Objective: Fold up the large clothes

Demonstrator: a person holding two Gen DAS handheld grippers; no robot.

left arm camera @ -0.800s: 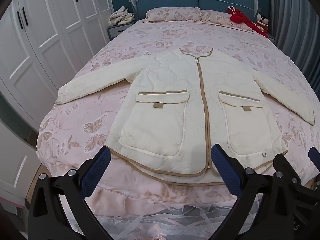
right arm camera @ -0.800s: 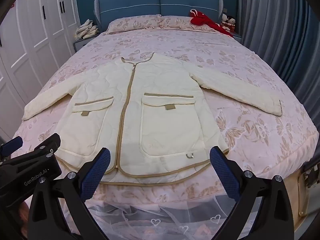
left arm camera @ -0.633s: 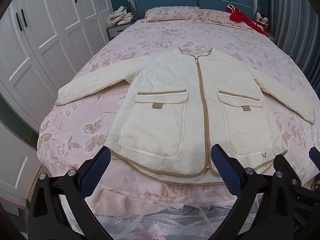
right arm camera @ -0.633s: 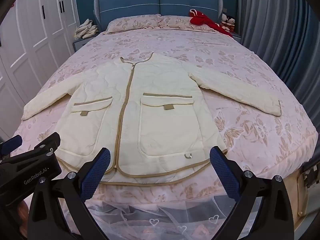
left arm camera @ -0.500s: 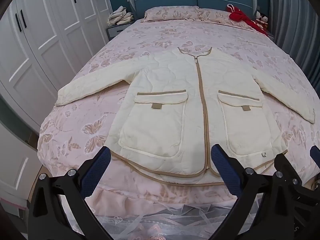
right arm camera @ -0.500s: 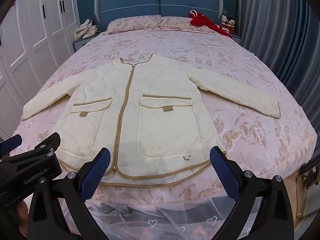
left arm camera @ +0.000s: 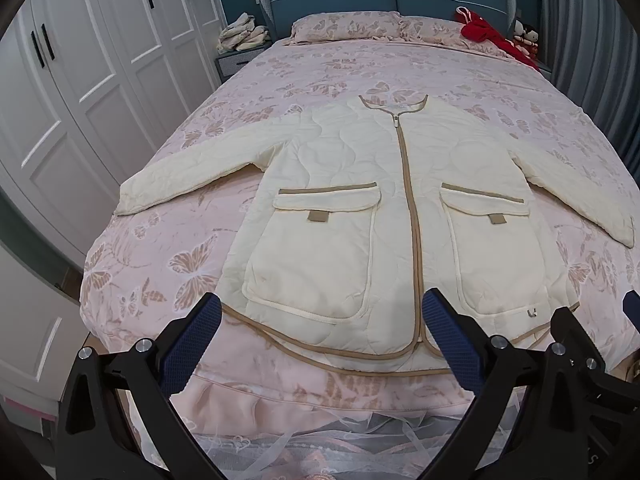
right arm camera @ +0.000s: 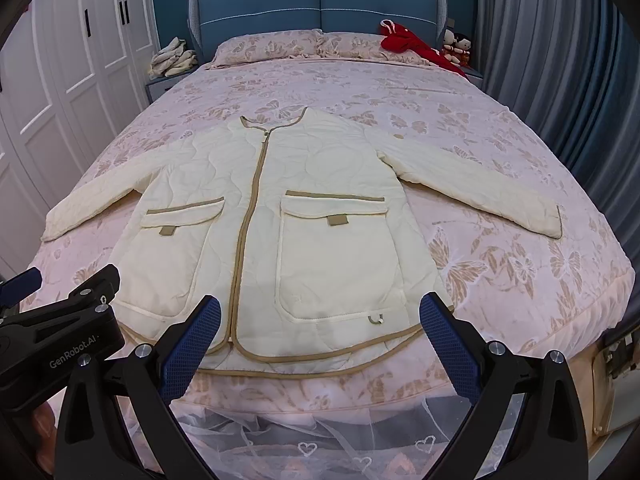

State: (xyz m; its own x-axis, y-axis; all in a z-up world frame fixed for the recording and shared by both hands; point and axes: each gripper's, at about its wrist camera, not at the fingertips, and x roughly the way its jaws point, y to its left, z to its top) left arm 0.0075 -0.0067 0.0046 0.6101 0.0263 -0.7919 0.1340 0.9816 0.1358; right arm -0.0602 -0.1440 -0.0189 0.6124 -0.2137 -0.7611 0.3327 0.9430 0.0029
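From the left wrist view, the cream jacket (left arm camera: 400, 216) lies flat and zipped on the bed (left arm camera: 304, 68), sleeves spread to both sides, hem near the foot edge. The left gripper (left arm camera: 320, 332) hangs over that hem with jaws wide apart, holding nothing.

From the right wrist view, the right gripper (right arm camera: 320, 332) is also above the hem, jaws apart and empty; a red garment (right arm camera: 412, 46) lies by the pillows (right arm camera: 272, 46)
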